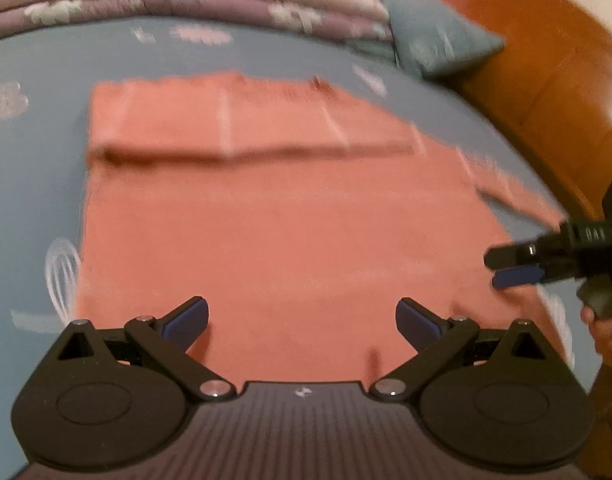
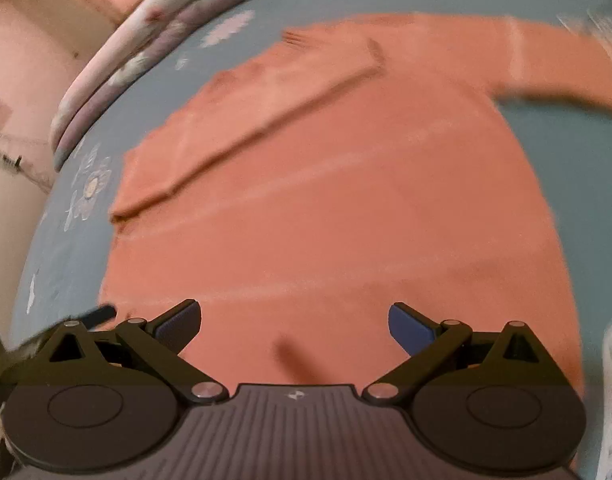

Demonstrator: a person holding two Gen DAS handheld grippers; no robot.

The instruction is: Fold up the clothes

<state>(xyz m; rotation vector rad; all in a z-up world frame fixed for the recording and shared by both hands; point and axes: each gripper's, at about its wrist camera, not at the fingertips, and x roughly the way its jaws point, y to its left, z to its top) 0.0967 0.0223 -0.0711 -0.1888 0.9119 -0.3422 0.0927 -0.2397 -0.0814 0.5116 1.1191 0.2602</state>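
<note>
A soft, salmon-orange sweater (image 1: 274, 216) is lying flat on the blue flower-printed bedsheet (image 1: 34, 184) — one sleeve folded across its chest — while the left gripper (image 1: 302, 322) and right gripper (image 2: 294, 326) are hovering above its hem, jaws spread wide, gripping nothing.

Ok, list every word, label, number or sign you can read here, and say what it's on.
No readable words.
Small white logo mark, no letters, on the left hand-held gripper body.
Same mark on the right hand-held gripper body.
Pale marks on the right hand-held gripper's side in the left view: too blurred to read.
</note>
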